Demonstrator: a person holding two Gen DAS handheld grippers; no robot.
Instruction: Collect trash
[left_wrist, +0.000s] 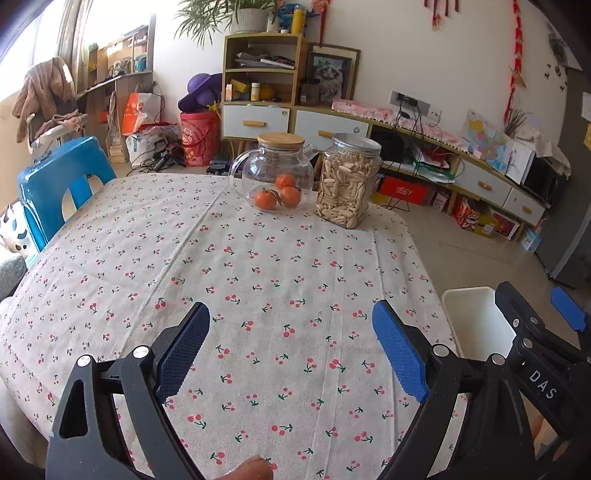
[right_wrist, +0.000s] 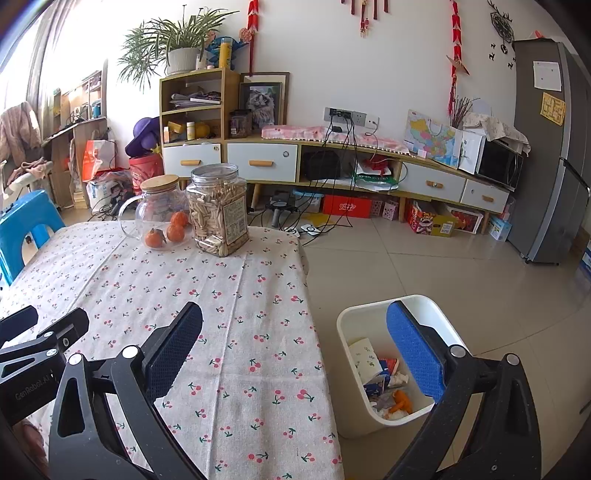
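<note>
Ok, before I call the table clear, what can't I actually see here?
- Near table edge: cut off by the frame and both tools' arms, both views.
- Bin floor: right view, right tool's finger covers part; left view shows only its rim.
- Behind the glass jug and snack jar: hidden.

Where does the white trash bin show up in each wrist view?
Left wrist: only the white trash bin's rim and inner wall, lower right, beside the table edge, partly behind the right gripper.
Right wrist: lower right on the floor, whole opening visible, trash inside.
Shared landmark: the snack jar.
</note>
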